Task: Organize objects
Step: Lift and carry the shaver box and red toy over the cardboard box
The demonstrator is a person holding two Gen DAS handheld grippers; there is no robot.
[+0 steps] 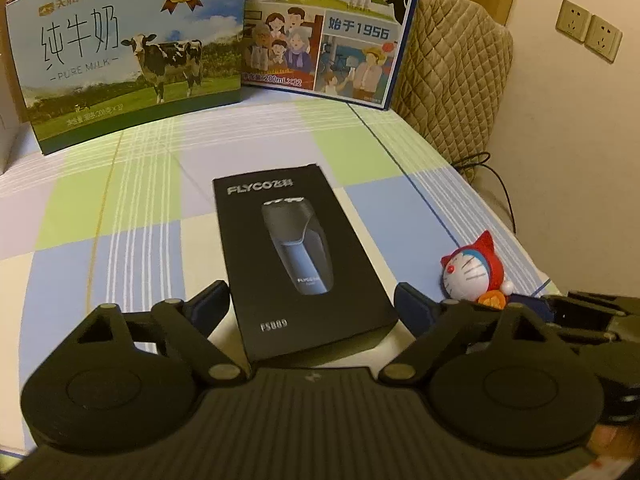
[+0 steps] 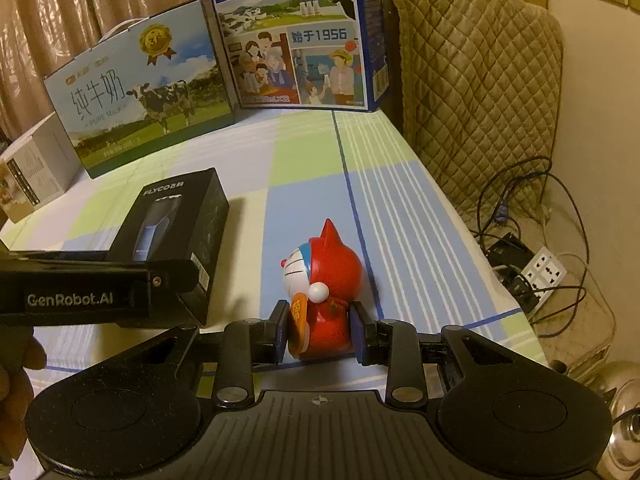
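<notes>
A black FLYCO shaver box (image 1: 298, 256) lies flat on the checked tablecloth, its near end between the wide-open fingers of my left gripper (image 1: 312, 304), which do not touch it. The box also shows in the right wrist view (image 2: 172, 232). A red and blue Doraemon figurine (image 2: 324, 284) stands on the cloth between the fingers of my right gripper (image 2: 320, 332), whose pads press its two sides. The figurine also shows in the left wrist view (image 1: 476, 272), to the right of the box. The left gripper's body (image 2: 80, 292) shows at the left of the right wrist view.
Two milk cartons stand at the back: a green and blue one (image 1: 120, 64) and a taller blue one (image 1: 328, 28). A white box (image 2: 36, 172) sits far left. A quilted chair cover (image 2: 480, 92) lies beyond the table's right edge, with cables and a power strip (image 2: 540, 268) below.
</notes>
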